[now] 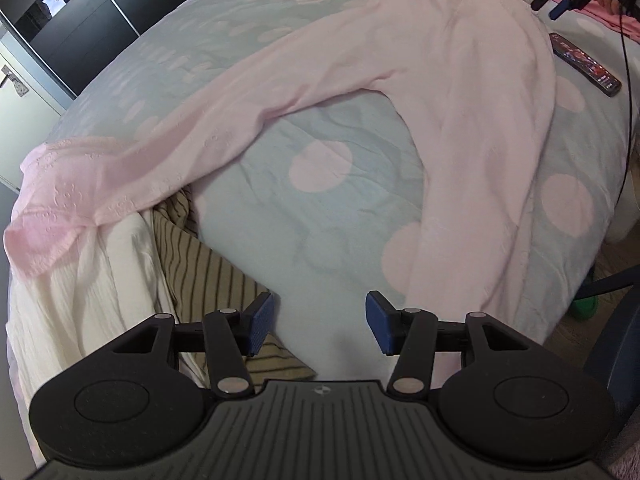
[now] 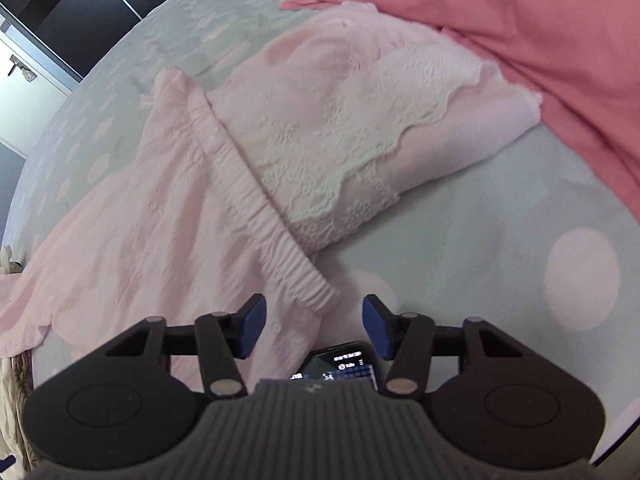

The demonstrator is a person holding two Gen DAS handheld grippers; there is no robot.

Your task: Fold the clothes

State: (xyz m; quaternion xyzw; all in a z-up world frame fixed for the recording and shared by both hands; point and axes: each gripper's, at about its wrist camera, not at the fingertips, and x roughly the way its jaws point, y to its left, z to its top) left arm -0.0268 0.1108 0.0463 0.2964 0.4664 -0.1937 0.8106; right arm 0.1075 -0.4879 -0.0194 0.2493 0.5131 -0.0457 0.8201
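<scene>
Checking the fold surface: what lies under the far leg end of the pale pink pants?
The pink pants leg end drapes over a white garment beside striped fabric; whatever else lies beneath is covered.

The bed (image 1: pixel 340 240) wears a pale blue cover with large pink dots. On it lie pale pink trousers (image 1: pixel 480 128) spread out, a folded lace-trimmed pink garment (image 2: pixel 360 128), a darker pink cloth (image 2: pixel 540 32) and a phone (image 1: pixel 584 65). A striped cloth (image 1: pixel 200 264) and a cream cloth (image 1: pixel 92 280) sit at its near edge, perhaps hanging off.
</scene>
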